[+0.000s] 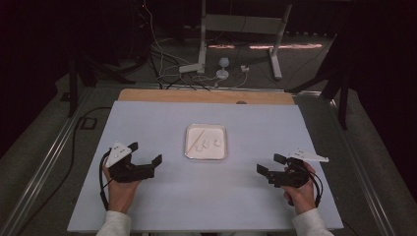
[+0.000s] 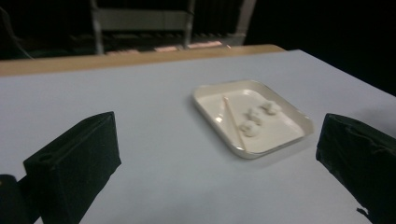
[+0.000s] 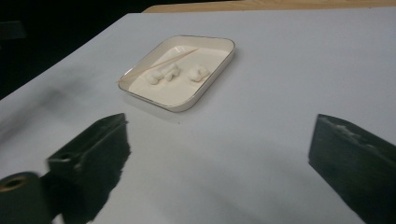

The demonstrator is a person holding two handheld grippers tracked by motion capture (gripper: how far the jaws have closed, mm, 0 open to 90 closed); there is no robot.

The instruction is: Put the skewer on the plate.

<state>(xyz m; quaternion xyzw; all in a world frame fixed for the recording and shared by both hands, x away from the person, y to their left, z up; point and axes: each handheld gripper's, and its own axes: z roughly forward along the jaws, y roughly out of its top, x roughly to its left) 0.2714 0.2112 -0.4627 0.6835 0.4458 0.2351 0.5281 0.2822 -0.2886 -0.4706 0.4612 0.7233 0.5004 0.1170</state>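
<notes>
A shallow white tray [image 1: 222, 152] sits mid-table. In it lie a thin wooden stick [image 1: 197, 138] and three small white lumps [image 1: 204, 144]. The left gripper view has the tray [image 2: 299, 122] ahead to the right, with the stick [image 2: 233, 122] and lumps [image 2: 256, 119] inside. In the right gripper view the tray [image 3: 187, 99] lies ahead to the left, holding the stick [image 3: 161, 63] and lumps [image 3: 173, 73]. My left gripper [image 1: 146, 153] rests open at the table's left, empty. My right gripper [image 1: 271, 164] is open at the right, empty too.
The table [image 1: 147, 118] has a pale blue top with a wooden strip [image 1: 206, 96] along its far edge. Beyond it stand a white frame [image 1: 241, 29] and loose cables [image 1: 196, 73] on the floor. Dark stands flank both sides.
</notes>
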